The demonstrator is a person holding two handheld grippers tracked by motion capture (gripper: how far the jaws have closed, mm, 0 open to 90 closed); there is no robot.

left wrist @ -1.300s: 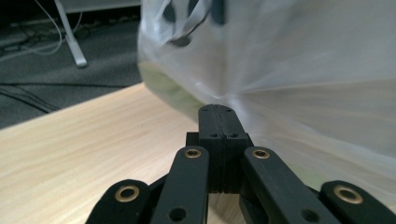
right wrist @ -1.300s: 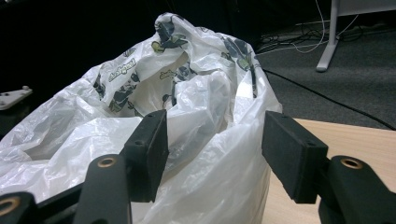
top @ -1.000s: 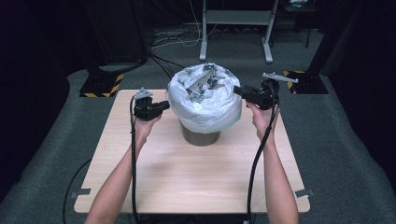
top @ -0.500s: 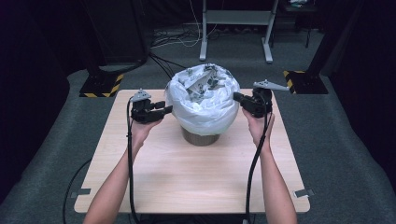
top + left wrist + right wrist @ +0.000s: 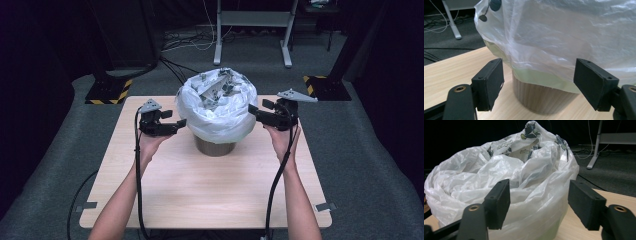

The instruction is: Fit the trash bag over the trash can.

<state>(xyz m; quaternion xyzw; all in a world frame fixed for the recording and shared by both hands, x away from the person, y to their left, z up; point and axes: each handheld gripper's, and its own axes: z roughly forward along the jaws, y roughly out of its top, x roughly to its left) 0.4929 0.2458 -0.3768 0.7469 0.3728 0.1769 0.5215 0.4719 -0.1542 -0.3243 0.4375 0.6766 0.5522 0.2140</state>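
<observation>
One crinkled white plastic bag (image 5: 219, 111) lines one brown round bin (image 5: 215, 146) mid-worktop (image 5: 200, 190), its rim draped outside. Two grippers flank it, left gripper (image 5: 176, 123) and right gripper (image 5: 256, 111); both jaws have just been opening, nothing gripped. Judged step: seating the liner; next, re-pinch loose film and tug it down evenly

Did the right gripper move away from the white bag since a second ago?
Yes. The right gripper has slid outward and slightly toward the person along the plastic bag, judged against the wooden table. Its jaws have just been opening, with no bag pinched between them.
</observation>
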